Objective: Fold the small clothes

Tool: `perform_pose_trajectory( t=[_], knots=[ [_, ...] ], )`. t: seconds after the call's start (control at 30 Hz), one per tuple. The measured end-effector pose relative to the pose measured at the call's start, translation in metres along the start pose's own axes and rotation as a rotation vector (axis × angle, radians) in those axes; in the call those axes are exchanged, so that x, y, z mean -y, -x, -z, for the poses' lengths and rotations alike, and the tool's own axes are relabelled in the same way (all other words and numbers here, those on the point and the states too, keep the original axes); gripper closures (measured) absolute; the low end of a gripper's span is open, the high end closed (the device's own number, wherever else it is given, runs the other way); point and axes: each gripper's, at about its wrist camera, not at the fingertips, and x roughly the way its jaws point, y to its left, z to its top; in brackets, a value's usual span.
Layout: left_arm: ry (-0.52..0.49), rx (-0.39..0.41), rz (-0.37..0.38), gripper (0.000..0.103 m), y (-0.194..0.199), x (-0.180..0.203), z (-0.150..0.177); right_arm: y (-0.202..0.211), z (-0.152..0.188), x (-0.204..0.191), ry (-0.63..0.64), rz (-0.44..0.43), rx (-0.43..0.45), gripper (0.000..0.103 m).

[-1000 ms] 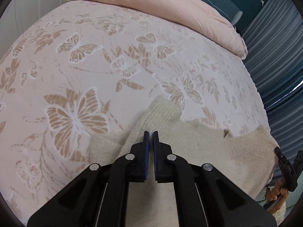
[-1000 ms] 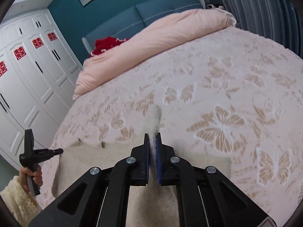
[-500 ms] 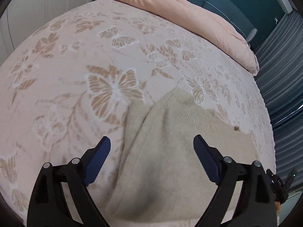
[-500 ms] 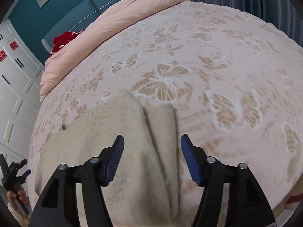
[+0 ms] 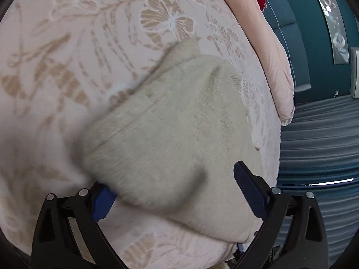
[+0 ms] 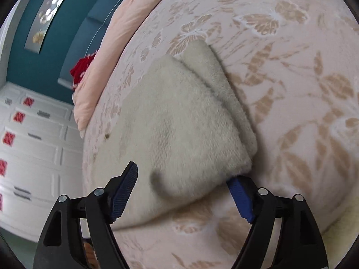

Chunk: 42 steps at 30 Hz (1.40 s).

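cream sweater (image 5: 170, 130) lies folded on the bed cover (image 5: 67, 67), which is pale pink with beige butterflies, and it is near the front edge of the bed. in the right wrist view the sweater (image 6: 179, 123) shows two layers, with a narrower folded part lying along its right side. the left gripper (image 5: 175, 192) has its fingers wide apart; they have just been opening, and the near edge of the sweater is between them, but the blue pads (image 5: 249, 190) do not press on it. the left pad is partly hidden under the cloth edge. the right gripper (image 6: 181, 192) also has its fingers well apart, just opened, with a corner of the sweater between them and not squeezed. a pink duvet (image 5: 269, 51) lies at the far end of the bed, with something red (image 6: 82, 69) beside it. white cabinets (image 6: 33, 145) stand at the left in the right wrist view. both pictures are somewhat blurred.
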Motion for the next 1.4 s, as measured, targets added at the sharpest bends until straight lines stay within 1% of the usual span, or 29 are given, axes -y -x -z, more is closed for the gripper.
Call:
perform_pose_trajectory(
  t=[0.03,0.07,0.1,0.13,0.17,0.23,0.37,0.4,0.47,0.53,0.57,0.63,0.7,0.73,0.77,0.8,0.83,0.9,0.93,0.97,1.0,1.03,1.1,1.17,1.23,1.27,1.33,1.37,1.4],
  knots=[
    [0.035,0.013,0.002,0.01,-0.007,0.001,-0.004,-0.005,-0.004,0.004,-0.073,-0.021,0.013,0.023],
    [0.06,0.03,0.015,0.022,-0.01,0.002,-0.007,-0.011,-0.008,0.006,-0.124,-0.041,0.026,0.023],
    [0.075,0.042,0.023,0.06,-0.012,0.003,-0.012,-0.015,-0.013,0.004,-0.141,-0.043,0.035,0.038],
    [0.075,0.032,0.033,0.081,-0.013,0.007,-0.017,-0.02,-0.017,-0.002,-0.129,-0.021,0.033,0.063],
    [0.066,0.028,0.062,0.088,-0.009,0.01,-0.022,-0.027,-0.021,-0.01,-0.095,0.013,0.007,0.076],
    [0.016,0.05,0.098,0.088,0.012,0.023,-0.029,-0.029,-0.028,-0.036,-0.038,0.004,-0.006,0.078],
    [-0.128,0.092,0.127,0.089,0.066,0.057,-0.028,0.004,-0.032,-0.125,0.194,-0.141,0.008,0.082],
    [-0.174,0.12,0.108,0.089,0.083,0.064,-0.024,0.016,-0.03,-0.14,0.236,-0.171,0.008,0.082],
    [-0.249,0.171,0.058,0.088,0.112,0.065,-0.013,0.035,-0.018,-0.153,0.303,-0.181,0.004,0.082],
    [-0.239,0.168,0.01,0.088,0.125,0.044,-0.004,0.041,-0.005,-0.138,0.329,-0.124,-0.011,0.082],
    [-0.225,0.147,-0.021,0.087,0.126,0.026,0.001,0.039,0.004,-0.119,0.336,-0.067,-0.025,0.082],
    [-0.219,0.085,-0.123,0.087,0.108,-0.015,0.017,0.024,0.023,-0.067,0.312,0.088,-0.072,0.083],
    [-0.194,0.007,-0.202,0.084,0.082,-0.055,0.036,0.01,0.04,-0.01,0.213,0.194,-0.16,0.082],
    [-0.166,0.001,-0.201,0.082,0.077,-0.07,0.044,0.015,0.044,0.008,0.149,0.139,-0.166,0.082],
    [-0.144,0.032,-0.167,0.079,0.081,-0.079,0.049,0.028,0.046,0.017,0.097,0.091,-0.146,0.079],
    [-0.13,0.06,-0.154,0.075,0.088,-0.081,0.05,0.041,0.044,0.018,0.089,0.101,-0.121,0.071],
    [-0.122,0.077,-0.164,0.072,0.095,-0.08,0.049,0.056,0.041,0.015,0.11,0.133,-0.084,0.068],
    [-0.136,0.105,-0.181,0.069,0.111,-0.072,0.043,0.084,0.035,0.0,0.205,0.245,0.017,0.068],
    [-0.151,0.123,-0.188,0.068,0.12,-0.067,0.04,0.097,0.032,-0.014,0.285,0.29,0.066,0.068],
    [-0.177,0.155,-0.208,0.063,0.131,-0.061,0.037,0.105,0.032,-0.029,0.366,0.297,0.095,0.068],
    [-0.208,0.213,-0.242,0.062,0.142,-0.052,0.035,0.108,0.033,-0.047,0.441,0.279,0.102,0.068],
    [-0.249,0.288,-0.282,0.062,0.155,-0.042,0.034,0.106,0.035,-0.063,0.506,0.252,0.091,0.068],
    [-0.32,0.389,-0.322,0.048,0.173,-0.021,0.032,0.085,0.045,-0.092,0.628,0.194,0.013,0.068],
    [-0.365,0.401,-0.304,0.043,0.177,-0.006,0.029,0.045,0.065,-0.112,0.743,0.146,-0.112,0.068],
    [-0.404,0.37,-0.277,0.041,0.167,0.008,0.031,-0.002,0.081,-0.121,0.834,0.141,-0.24,0.082],
    [-0.42,0.343,-0.277,0.039,0.157,0.013,0.033,-0.024,0.084,-0.122,0.876,0.154,-0.278,0.095],
    [-0.451,0.272,-0.28,0.037,0.13,0.022,0.039,-0.054,0.073,-0.126,0.932,0.239,-0.288,0.099],
    [-0.47,0.246,-0.284,0.036,0.118,0.025,0.043,-0.062,0.052,-0.126,0.909,0.285,-0.233,0.103],
    [-0.491,0.226,-0.292,0.036,0.105,0.028,0.045,-0.062,0.022,-0.124,0.832,0.332,-0.151,0.103]
  ],
)
